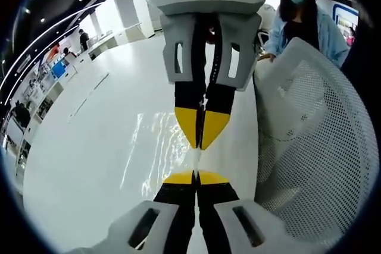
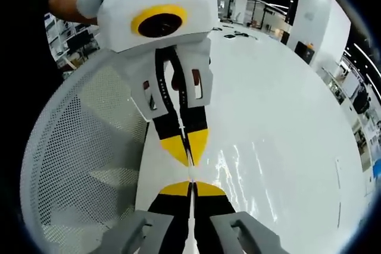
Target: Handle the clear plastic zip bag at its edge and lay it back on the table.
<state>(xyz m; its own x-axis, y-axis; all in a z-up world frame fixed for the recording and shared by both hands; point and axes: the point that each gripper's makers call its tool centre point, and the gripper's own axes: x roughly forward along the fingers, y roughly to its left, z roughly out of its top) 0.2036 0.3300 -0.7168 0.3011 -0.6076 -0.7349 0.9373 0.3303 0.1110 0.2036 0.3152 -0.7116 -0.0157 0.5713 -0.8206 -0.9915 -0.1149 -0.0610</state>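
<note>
Both grippers (image 1: 195,175) (image 2: 191,184) tip to tip, clamping the clear zip bag (image 1: 156,147) above the table (image 1: 89,147).

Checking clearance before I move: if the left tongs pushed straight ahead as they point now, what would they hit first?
Most likely the right tongs, tip to tip with the left tongs; both look shut on the zip bag edge. Depth is unclear.

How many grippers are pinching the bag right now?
2. The left gripper and the right gripper meet tip to tip, jaws closed on the edge of the clear bag above the white table, beside a mesh basket.
</note>
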